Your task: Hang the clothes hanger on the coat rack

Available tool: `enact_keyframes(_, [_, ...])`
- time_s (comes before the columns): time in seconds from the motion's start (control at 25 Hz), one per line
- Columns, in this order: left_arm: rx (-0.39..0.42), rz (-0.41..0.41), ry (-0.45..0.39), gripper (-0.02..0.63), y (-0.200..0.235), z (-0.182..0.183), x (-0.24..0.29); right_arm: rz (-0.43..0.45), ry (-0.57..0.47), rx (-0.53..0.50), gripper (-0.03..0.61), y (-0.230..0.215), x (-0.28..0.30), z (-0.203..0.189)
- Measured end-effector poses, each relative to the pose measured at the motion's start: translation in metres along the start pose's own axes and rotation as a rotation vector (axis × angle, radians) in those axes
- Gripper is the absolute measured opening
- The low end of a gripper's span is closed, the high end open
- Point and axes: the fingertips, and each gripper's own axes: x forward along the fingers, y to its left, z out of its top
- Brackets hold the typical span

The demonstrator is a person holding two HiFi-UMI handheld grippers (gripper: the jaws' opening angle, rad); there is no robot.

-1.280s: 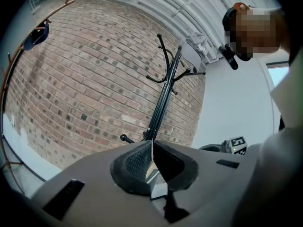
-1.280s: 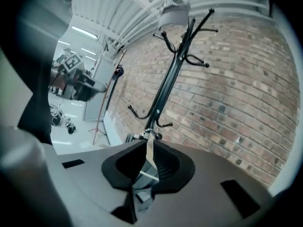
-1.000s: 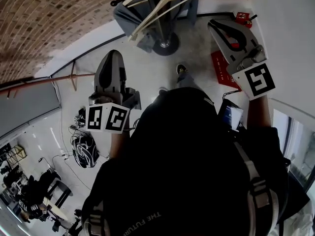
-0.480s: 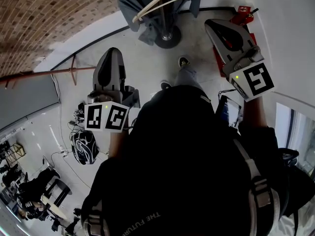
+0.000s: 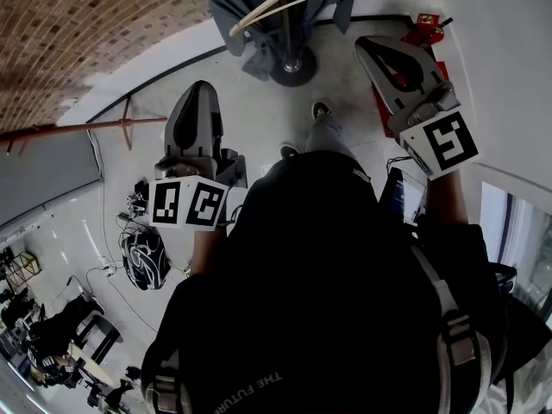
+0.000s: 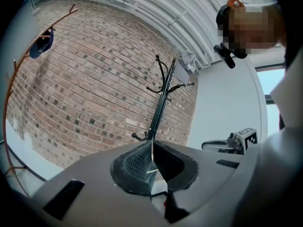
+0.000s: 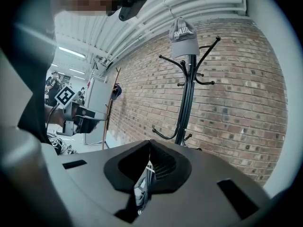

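Left gripper: jaws together, nothing between them.
Right gripper: jaws together, empty.
Hanger: on the rack, over grey clothing.
Rack: beside brick wall.

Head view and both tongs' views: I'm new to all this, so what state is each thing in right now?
left tongs: shut, empty.
right tongs: shut, empty.
coat rack: standing upright.
cap: sitting on the rack's top.
clothes hanger: up on the rack.
grey garment: hanging from the hanger.
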Motion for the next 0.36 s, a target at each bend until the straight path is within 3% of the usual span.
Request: enact_keyframes(0.36, [0.001,-0.019,0.008,0.029,-0.0005,-0.0018,0.0074,-0.003,0.006,0.002,0.021,-0.001,0.0026,-0.003])
